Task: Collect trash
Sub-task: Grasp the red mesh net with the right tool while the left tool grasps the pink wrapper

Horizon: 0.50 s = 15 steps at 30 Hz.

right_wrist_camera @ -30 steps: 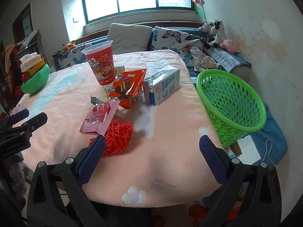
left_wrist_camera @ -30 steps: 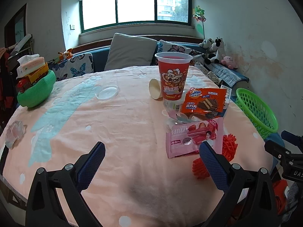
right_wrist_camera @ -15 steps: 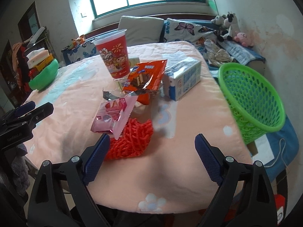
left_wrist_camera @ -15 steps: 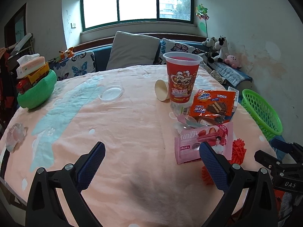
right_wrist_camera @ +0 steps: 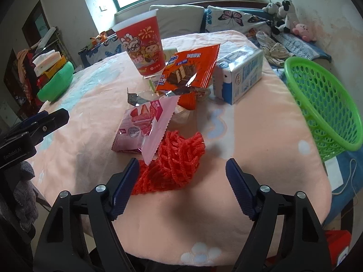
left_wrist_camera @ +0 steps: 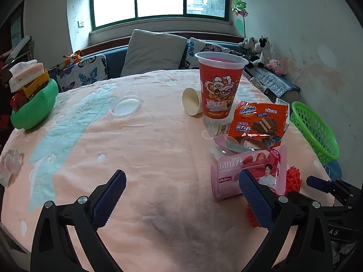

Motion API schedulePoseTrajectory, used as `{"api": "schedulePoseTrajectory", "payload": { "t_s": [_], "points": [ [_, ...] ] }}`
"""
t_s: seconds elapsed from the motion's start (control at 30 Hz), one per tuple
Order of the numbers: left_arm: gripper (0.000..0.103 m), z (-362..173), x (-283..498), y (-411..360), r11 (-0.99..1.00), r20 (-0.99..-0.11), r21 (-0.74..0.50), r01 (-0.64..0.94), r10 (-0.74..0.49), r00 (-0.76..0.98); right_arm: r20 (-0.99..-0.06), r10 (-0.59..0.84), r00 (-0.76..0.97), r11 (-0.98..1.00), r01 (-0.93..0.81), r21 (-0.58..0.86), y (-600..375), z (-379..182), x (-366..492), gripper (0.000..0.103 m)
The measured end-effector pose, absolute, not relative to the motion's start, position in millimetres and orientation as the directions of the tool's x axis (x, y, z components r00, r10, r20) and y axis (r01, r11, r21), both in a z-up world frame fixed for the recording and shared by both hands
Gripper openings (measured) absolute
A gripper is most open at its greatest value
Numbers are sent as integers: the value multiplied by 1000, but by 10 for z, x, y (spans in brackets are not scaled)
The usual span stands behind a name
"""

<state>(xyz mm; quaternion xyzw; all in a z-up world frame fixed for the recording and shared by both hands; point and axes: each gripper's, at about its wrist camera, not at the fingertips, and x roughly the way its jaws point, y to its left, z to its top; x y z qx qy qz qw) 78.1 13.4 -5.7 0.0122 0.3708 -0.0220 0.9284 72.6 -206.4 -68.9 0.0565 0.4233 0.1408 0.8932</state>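
Trash lies on a round table with a pink cloth (left_wrist_camera: 140, 158): a red paper cup (left_wrist_camera: 219, 88) (right_wrist_camera: 143, 47), an orange Ovaltine wrapper (left_wrist_camera: 258, 120) (right_wrist_camera: 190, 68), a pink wafer wrapper (left_wrist_camera: 247, 172) (right_wrist_camera: 140, 127), a red foam net (right_wrist_camera: 174, 161) (left_wrist_camera: 293, 178), a white-blue carton (right_wrist_camera: 242, 72), a small tipped cup (left_wrist_camera: 191, 102) and a clear lid (left_wrist_camera: 126, 107). A green basket (right_wrist_camera: 322, 104) (left_wrist_camera: 315, 129) stands past the table's right edge. My left gripper (left_wrist_camera: 181, 199) is open over bare cloth. My right gripper (right_wrist_camera: 181, 185) is open, just short of the foam net.
A green bowl (left_wrist_camera: 34, 106) with a toy truck and tissue box sits at the far left. A crumpled clear wrapper (left_wrist_camera: 10, 165) lies at the left edge. A sofa with cushions (left_wrist_camera: 154, 52) and plush toys (left_wrist_camera: 261, 52) stands behind the table.
My right gripper has moved forward and left towards the foam net and its jaws have narrowed a little. My left gripper has shifted left, so the trash sits further right in its view.
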Motion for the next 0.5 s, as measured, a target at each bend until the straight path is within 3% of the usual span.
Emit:
{"api": "schedulePoseTrajectory", "payload": {
  "t_s": [0.33,0.5],
  "points": [
    [96,-258,982,78,993,-730,-11,116,-88,678,-746,375,550,927,-225,301,-2079,-822,824,52],
    [96,-321,1069,-38,982,-740,-17,189,-139,658,-738,392,550,920,-241,309,-2107,-801,835,48]
  ]
}}
